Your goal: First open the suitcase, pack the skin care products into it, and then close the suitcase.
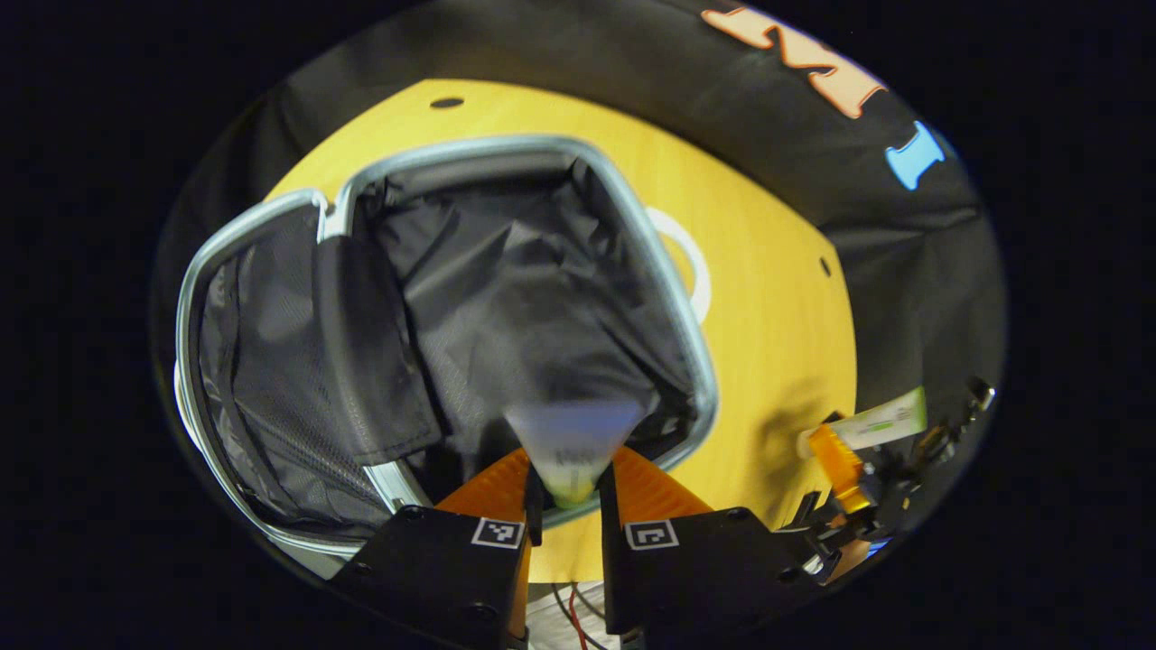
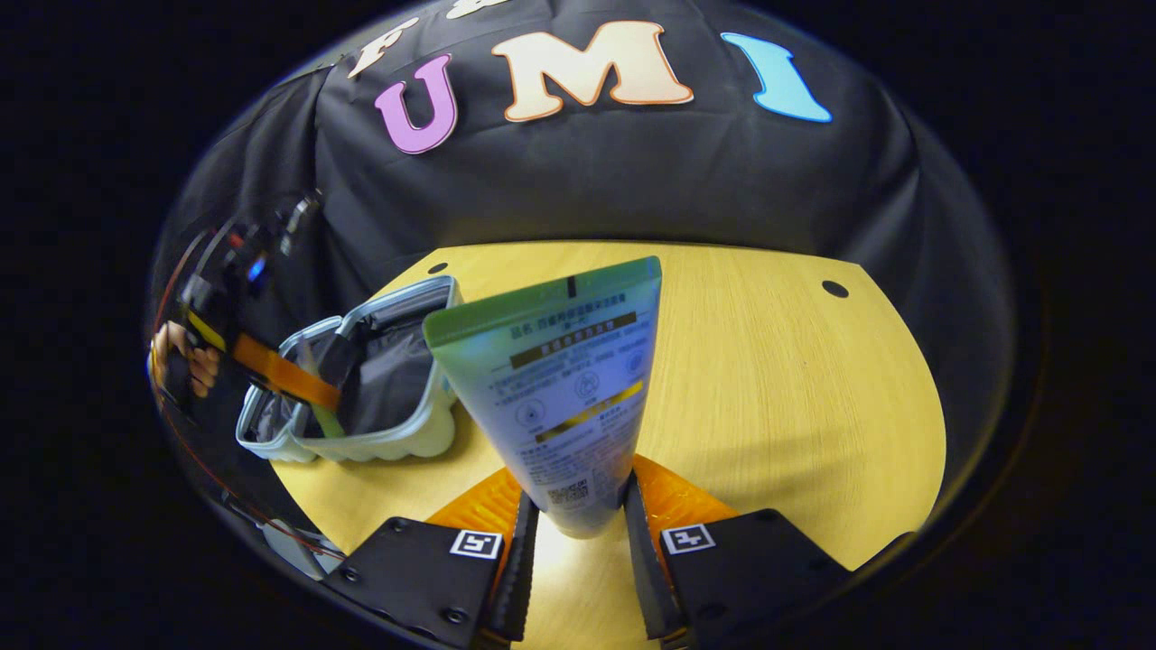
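Note:
The open suitcase lies on the yellow table, with a silver rim and black lining. My left gripper hovers over its near edge, shut on a pale tube that points down into the case. My right gripper is shut on a green-and-white tube, held upright above the table to the right of the suitcase. From the left gripper view, the right gripper and its tube hang at the far right. From the right gripper view, the left gripper sits above the case.
A white ring shows on the table just past the suitcase rim. Small dark holes mark the tabletop near its far edge. A hand grips the left gripper's handle. Black cloth walls the table's far side.

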The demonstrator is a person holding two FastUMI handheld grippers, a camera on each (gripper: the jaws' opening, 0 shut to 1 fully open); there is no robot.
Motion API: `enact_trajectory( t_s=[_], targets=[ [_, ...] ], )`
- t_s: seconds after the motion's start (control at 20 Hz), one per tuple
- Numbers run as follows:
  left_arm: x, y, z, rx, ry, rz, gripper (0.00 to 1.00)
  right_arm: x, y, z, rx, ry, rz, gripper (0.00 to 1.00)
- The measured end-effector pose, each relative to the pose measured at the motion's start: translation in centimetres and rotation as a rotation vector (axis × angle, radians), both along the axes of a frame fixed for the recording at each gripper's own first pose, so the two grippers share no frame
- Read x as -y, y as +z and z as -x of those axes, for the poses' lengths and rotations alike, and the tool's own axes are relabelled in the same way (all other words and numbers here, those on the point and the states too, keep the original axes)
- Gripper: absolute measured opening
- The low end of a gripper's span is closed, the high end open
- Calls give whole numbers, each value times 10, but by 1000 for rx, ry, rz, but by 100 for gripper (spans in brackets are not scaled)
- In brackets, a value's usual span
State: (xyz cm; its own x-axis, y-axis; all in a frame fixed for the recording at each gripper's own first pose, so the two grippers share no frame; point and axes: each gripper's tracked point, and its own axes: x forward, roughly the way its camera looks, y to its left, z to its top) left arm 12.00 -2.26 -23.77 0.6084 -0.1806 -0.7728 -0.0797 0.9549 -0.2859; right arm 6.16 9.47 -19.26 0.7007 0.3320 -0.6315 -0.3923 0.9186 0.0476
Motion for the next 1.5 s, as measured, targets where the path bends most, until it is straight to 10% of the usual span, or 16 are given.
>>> enact_trajectory(
  t_s=[0.45,0.75,1.0,1.5],
  targets=[
    [-17,3,-7,-6,-42,66,16,-103,52,-8,48,83,-10,50],
    [-52,49,26,152,-43,49,77,-190,23,-2,-40,211,-20,50],
    [-107,79,64,241,40,37,96,-228,-21,-3,-138,250,16,50],
    [-243,92,131,282,350,43,96,-220,-93,-1,-312,195,99,46]
  ],
)
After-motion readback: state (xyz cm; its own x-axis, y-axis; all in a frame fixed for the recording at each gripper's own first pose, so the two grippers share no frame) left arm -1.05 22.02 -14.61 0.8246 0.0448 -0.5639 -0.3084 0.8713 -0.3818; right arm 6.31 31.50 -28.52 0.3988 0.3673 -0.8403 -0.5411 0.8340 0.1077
